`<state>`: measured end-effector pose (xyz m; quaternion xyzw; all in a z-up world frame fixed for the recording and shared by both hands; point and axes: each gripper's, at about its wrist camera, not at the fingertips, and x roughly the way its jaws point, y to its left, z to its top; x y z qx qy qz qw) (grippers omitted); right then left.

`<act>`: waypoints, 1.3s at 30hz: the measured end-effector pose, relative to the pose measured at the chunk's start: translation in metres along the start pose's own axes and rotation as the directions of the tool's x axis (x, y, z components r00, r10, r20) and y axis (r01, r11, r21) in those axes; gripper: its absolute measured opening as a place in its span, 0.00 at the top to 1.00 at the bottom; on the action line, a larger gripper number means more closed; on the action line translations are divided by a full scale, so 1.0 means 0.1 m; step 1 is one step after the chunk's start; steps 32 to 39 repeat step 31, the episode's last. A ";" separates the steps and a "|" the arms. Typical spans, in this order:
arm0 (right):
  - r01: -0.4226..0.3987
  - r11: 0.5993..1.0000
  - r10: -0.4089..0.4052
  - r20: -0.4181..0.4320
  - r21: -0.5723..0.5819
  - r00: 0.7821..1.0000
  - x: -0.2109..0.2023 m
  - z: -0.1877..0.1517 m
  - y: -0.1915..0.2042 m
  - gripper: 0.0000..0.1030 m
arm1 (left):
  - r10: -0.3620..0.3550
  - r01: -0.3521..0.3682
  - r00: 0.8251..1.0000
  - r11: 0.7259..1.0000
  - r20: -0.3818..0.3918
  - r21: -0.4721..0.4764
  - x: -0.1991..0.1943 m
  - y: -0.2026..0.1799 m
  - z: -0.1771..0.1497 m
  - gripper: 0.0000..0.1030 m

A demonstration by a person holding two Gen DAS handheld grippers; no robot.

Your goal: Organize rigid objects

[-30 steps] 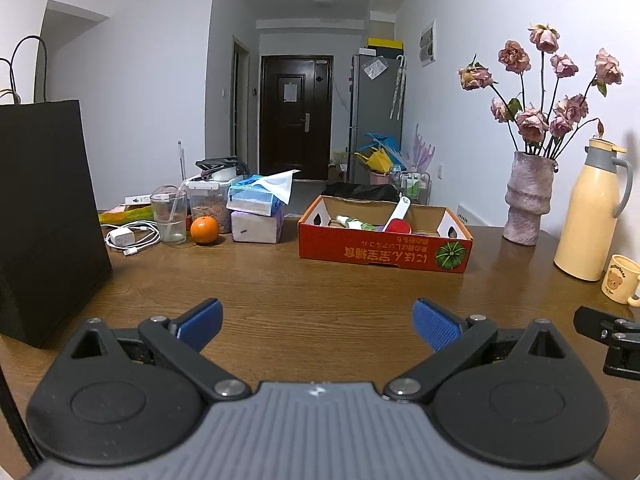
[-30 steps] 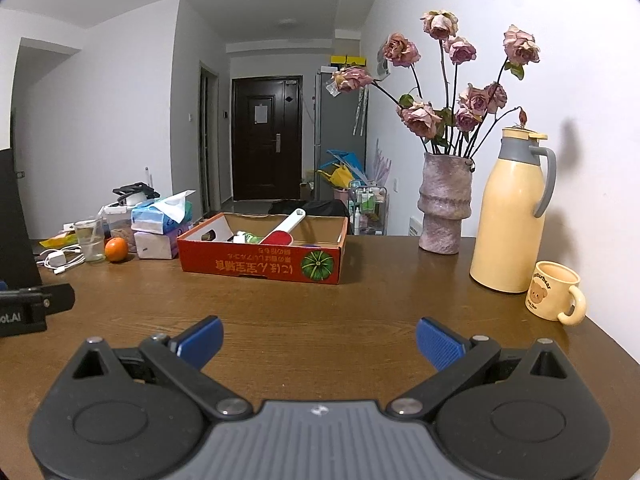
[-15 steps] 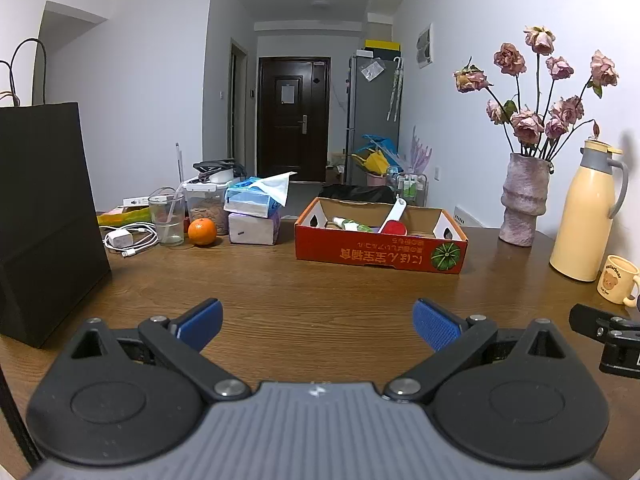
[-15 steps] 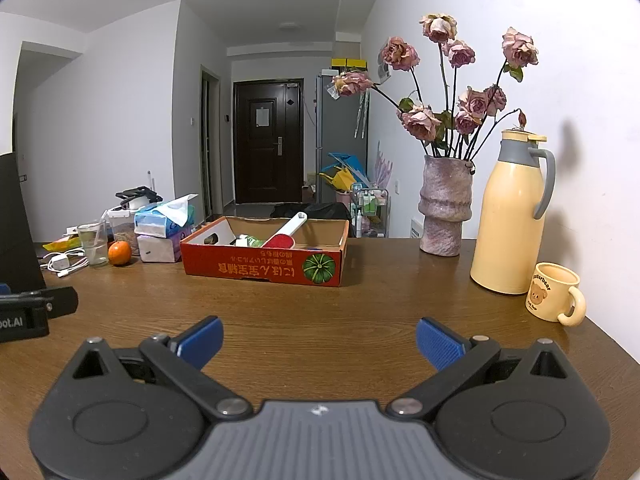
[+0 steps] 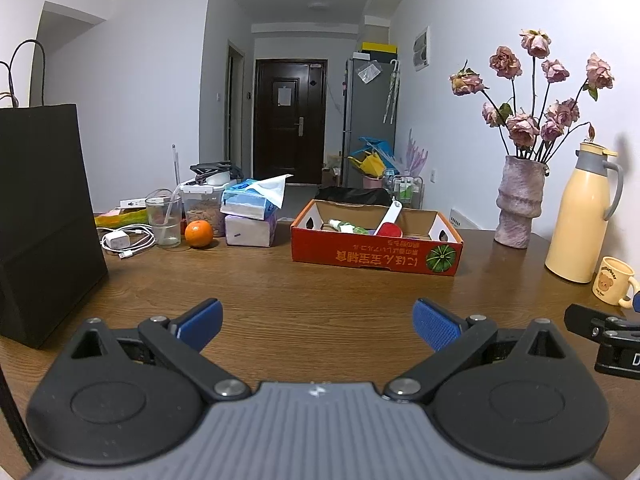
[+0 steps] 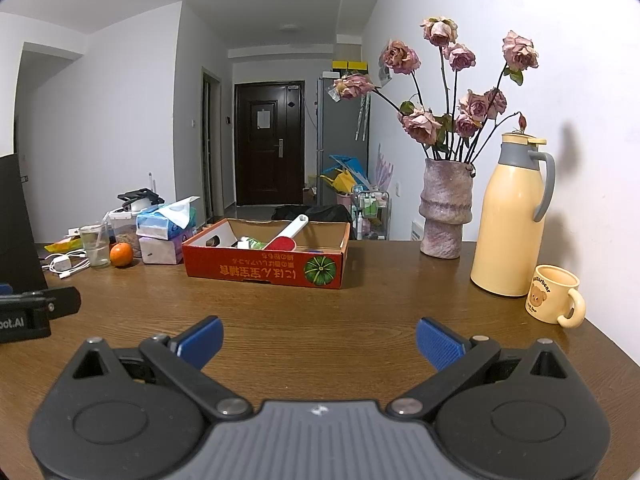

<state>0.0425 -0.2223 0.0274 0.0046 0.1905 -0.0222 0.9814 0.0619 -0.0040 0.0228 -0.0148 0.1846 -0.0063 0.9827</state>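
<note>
Both claws have drawn back from the red cardboard box [image 5: 376,250], which sits smaller at twelve o'clock. Left claw [image 5: 318,322]: spread wide, empty. Right claw [image 6: 318,340]: spread wide, empty. Step, as I judge it: between items; scoop [image 6: 288,236] and bottle [image 5: 346,227] already boxed. Next: choose a loose piece, perhaps the mug [image 6: 554,298] at three o'clock. Writing: box lettering inverted, unreadable; mug reads roughly "Butterbear".
</note>
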 end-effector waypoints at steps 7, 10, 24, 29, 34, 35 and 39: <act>0.001 1.000 -0.001 0.001 0.000 1.000 -0.01 0.00 0.01 0.00 | -0.001 0.001 1.000 1.000 0.000 -0.001 0.00 0.00 0.00 0.00; -0.002 1.000 0.002 0.004 -0.001 1.000 -0.02 0.00 0.01 0.00 | 0.000 0.000 1.000 1.000 -0.001 0.000 0.00 0.00 0.00 0.00; -0.004 1.000 0.004 0.011 -0.003 1.000 -0.07 -0.01 0.01 0.00 | -0.009 0.009 1.000 1.000 0.002 -0.001 -0.03 0.02 -0.01 0.00; -0.004 1.000 0.004 0.010 -0.003 1.000 -0.07 -0.01 0.01 0.00 | -0.008 0.008 1.000 1.000 0.002 0.003 -0.04 0.02 -0.02 0.00; -0.004 1.000 0.004 0.011 -0.003 1.000 -0.07 -0.02 0.01 0.00 | -0.018 0.018 1.000 1.000 0.000 -0.003 -0.05 0.01 -0.02 0.00; -0.004 1.000 0.004 0.011 -0.003 1.000 -0.07 -0.02 0.01 0.00 | -0.018 0.018 1.000 1.000 0.000 -0.003 -0.05 0.01 -0.02 0.00; -0.004 1.000 0.004 0.011 -0.003 1.000 -0.07 -0.02 0.01 0.00 | -0.018 0.018 1.000 1.000 0.000 -0.003 -0.05 0.01 -0.02 0.00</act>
